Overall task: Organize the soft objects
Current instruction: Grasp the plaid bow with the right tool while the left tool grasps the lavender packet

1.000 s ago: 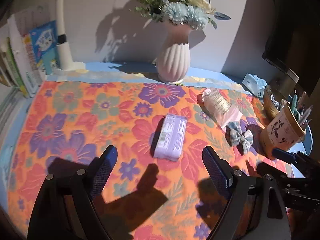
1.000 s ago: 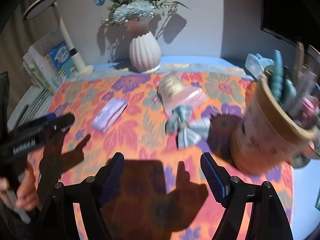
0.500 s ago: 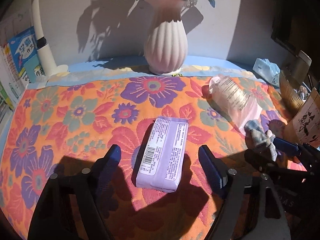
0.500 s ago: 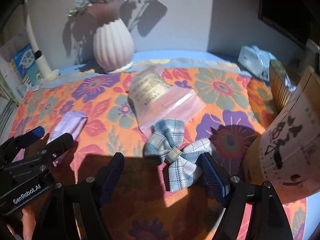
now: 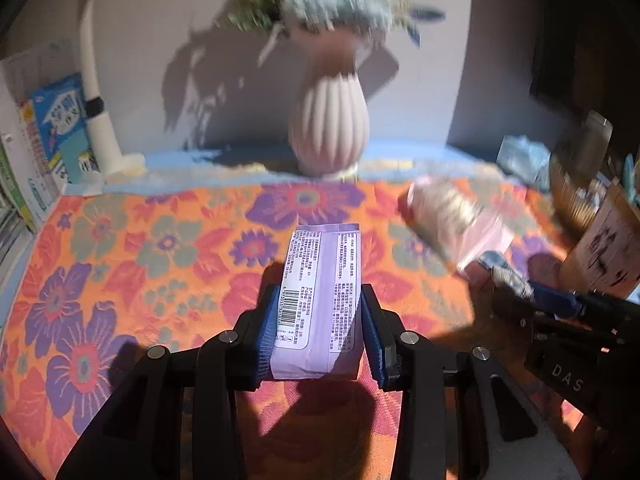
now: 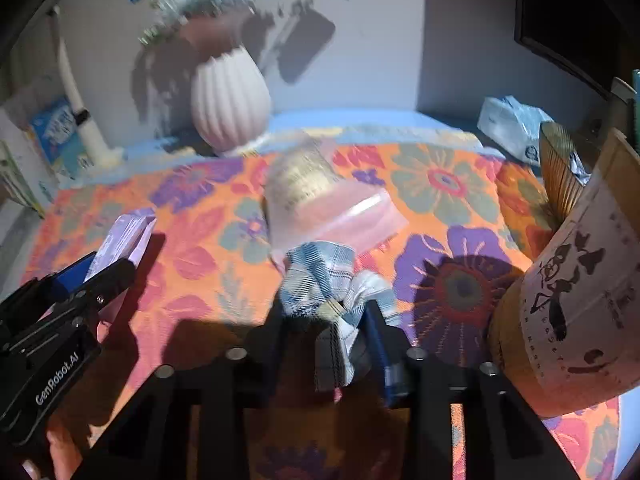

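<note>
While both grippers are loaded, the step in hand reads as lifting two soft items clear of the table (image 5: 120,240) for sorting. Item one: purple pack (image 5: 320,292), flat on the floral cloth, near end clamped between the pads of the left gripper (image 5: 320,332), jaws closed to the pack's width, far end pointing at the vase (image 5: 328,128). Item two: plaid bow (image 6: 328,280), bunched at its knot inside the right gripper (image 6: 332,344), jaws nearly closed on the fabric, one loop spilling forward toward the pink bag (image 6: 320,200), which it touches or overlaps; which, cannot be told. Pink bag: lying loose between bow and vase, not held. Pen pot (image 6: 568,300): upright, just beside the right gripper. Handling notes, as judgement: raise the pack level, since it is held by one end and may sag or pivot; keep squeeze moderate. Lift the bow straight up first so its loop does not drag the bag, then swing away from the pot. Destination for either item not shown.
</note>
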`<state>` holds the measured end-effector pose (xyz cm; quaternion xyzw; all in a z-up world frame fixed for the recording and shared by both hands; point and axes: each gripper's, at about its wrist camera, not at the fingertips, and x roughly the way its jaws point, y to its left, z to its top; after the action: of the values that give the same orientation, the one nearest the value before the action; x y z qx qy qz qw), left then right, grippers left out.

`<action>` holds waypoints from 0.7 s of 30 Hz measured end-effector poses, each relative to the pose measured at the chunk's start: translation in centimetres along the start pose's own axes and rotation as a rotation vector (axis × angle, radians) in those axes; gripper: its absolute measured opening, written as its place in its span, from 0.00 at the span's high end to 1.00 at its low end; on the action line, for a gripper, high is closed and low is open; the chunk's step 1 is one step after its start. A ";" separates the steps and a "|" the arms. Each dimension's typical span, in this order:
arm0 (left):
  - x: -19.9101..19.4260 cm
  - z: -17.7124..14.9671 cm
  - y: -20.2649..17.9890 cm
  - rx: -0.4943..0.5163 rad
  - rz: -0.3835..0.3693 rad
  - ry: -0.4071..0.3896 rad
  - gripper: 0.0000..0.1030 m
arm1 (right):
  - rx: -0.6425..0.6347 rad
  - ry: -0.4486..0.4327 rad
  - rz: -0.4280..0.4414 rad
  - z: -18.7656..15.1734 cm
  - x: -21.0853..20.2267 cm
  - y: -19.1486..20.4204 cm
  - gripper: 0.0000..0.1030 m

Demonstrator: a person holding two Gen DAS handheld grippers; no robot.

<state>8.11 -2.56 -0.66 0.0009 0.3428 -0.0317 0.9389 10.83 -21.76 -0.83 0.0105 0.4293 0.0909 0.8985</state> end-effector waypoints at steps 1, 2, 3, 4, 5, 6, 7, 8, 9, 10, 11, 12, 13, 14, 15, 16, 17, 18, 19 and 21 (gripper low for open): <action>-0.1 0.0 0.2 -0.014 0.003 -0.007 0.66 | -0.006 -0.034 0.010 -0.2 -0.7 0.1 0.65; 0.0 0.1 0.5 -0.025 0.005 -0.002 0.66 | -0.014 -0.060 0.018 -0.3 -1.2 0.3 0.65; 0.2 0.1 0.6 -0.032 0.005 0.006 0.66 | -0.023 -0.080 0.026 -0.4 -1.6 0.5 0.65; 0.4 0.1 0.7 -0.036 0.006 0.010 0.66 | -0.037 -0.101 0.038 -0.6 -2.2 0.8 0.65; 0.3 0.2 0.7 -0.036 0.007 0.008 0.66 | -0.046 -0.109 0.046 -0.8 -2.5 1.0 0.65; 0.3 0.1 0.6 -0.033 0.005 0.003 0.66 | -0.054 -0.118 0.054 -1.0 -2.8 1.2 0.65; 0.2 0.1 0.5 -0.027 0.004 -0.002 0.66 | -0.059 -0.124 0.060 -1.1 -3.0 1.3 0.65; 0.2 0.1 0.4 -0.019 0.002 -0.004 0.66 | -0.061 -0.126 0.080 -1.4 -3.4 1.4 0.65; 0.2 0.1 0.2 -0.011 0.000 -0.002 0.66 | -0.060 -0.122 0.098 -1.7 -3.6 1.5 0.65; 0.2 0.0 0.1 -0.005 -0.001 0.001 0.65 | -0.061 -0.112 0.112 -2.0 -3.8 1.6 0.65; 0.2 0.0 0.0 0.000 0.001 0.005 0.65 | -0.064 -0.103 0.119 -2.3 -3.9 1.7 0.65; 0.2 0.0 0.0 0.001 0.001 0.006 0.65 | -0.068 -0.095 0.124 -2.6 -3.9 1.8 0.65; 0.2 -0.1 0.0 0.001 0.000 0.006 0.65 | -0.077 -0.084 0.135 -2.9 -4.1 2.0 0.65; 0.2 -0.1 0.0 0.000 0.000 0.005 0.65 | -0.084 -0.078 0.141 -3.1 -4.1 2.1 0.65; 0.2 -0.1 0.1 -0.001 0.000 0.006 0.65 | -0.091 -0.075 0.139 -3.2 -4.1 2.2 0.65; 0.2 -0.1 0.0 -0.001 0.001 0.008 0.65 | -0.098 -0.071 0.135 -3.3 -4.0 2.3 0.65; 0.2 -0.1 0.0 0.001 -0.002 0.009 0.65 | -0.102 -0.061 0.141 -3.4 -3.8 2.4 0.65; 0.2 -0.1 0.0 0.006 -0.007 0.007 0.65 | -0.099 -0.040 0.149 -3.4 -3.4 2.4 0.61; 0.2 -0.1 -0.1 0.012 -0.008 0.006 0.65 | -0.089 -0.012 0.159 -3.4 -2.9 2.3 0.53; 0.2 -0.1 -0.3 0.026 0.000 0.005 0.65 | -0.054 0.046 0.167 -3.2 -1.7 1.8 0.46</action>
<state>8.15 -2.89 -0.88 0.0132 0.3445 -0.0361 0.9380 6.98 -20.51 -1.37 0.0200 0.4448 0.1772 0.8777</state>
